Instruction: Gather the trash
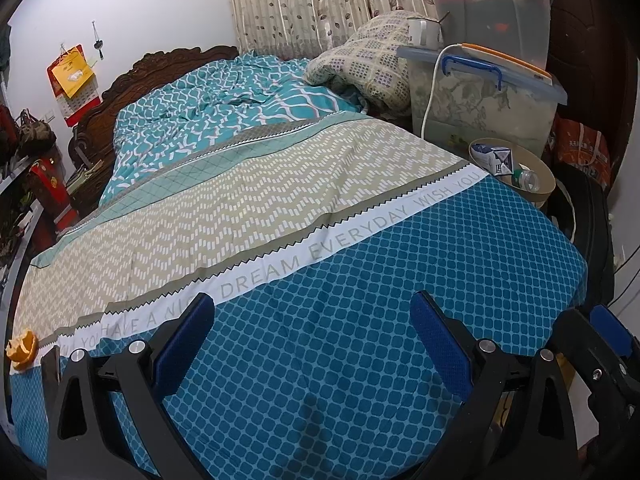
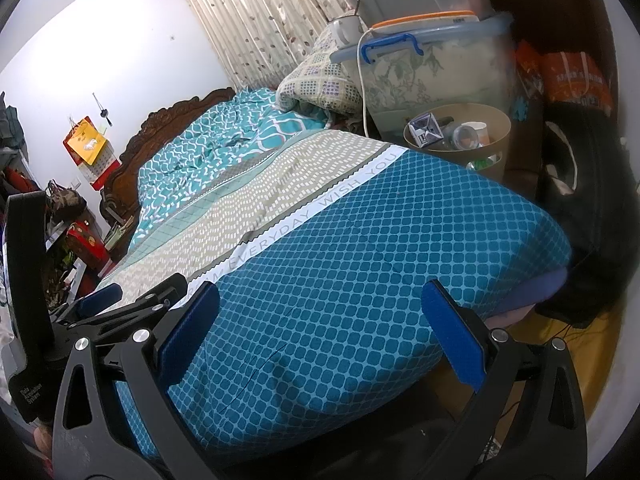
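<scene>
Both hand-held grippers spread, empty; orange peel curled at bedsheet edge.

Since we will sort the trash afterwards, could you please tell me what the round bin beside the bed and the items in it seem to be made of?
Bin: likely matte tan plastic or card; thin plain wall.
Carton: printed paperboard, by its folded creases.
Bottle: clear plastic, see-through.
Orange peel, on the bed: organic rind, bright with a pale inside.
</scene>
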Motion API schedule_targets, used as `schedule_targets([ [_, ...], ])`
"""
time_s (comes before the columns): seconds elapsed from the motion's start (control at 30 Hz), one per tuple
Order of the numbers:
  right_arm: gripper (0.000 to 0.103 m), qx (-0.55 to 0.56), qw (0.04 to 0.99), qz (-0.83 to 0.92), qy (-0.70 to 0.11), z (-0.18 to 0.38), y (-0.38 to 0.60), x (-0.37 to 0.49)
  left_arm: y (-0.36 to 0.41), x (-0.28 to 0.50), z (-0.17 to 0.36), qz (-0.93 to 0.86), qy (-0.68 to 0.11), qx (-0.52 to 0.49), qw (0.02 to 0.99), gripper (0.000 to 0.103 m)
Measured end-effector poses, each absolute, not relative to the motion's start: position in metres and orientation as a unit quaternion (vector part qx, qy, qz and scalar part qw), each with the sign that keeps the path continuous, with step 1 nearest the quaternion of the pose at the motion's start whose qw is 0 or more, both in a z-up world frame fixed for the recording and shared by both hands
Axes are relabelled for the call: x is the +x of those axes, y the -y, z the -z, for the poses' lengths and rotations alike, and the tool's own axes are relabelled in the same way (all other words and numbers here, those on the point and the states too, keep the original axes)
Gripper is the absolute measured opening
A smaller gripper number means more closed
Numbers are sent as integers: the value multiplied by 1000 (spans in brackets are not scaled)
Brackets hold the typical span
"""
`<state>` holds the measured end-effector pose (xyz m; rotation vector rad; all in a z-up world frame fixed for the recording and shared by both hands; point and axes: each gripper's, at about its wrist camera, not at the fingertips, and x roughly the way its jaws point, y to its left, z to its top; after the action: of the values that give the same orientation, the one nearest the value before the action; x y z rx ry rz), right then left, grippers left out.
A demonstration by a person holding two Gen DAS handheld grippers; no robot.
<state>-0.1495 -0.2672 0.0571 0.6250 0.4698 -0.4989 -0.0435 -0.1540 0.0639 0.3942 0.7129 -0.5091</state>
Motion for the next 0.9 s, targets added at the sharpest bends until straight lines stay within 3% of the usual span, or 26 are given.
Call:
schedule_targets([
  [0.9, 100, 305, 893, 239, -228, -53, 264, -149, 150, -39, -59, 250, -346, 196, 883, 94],
])
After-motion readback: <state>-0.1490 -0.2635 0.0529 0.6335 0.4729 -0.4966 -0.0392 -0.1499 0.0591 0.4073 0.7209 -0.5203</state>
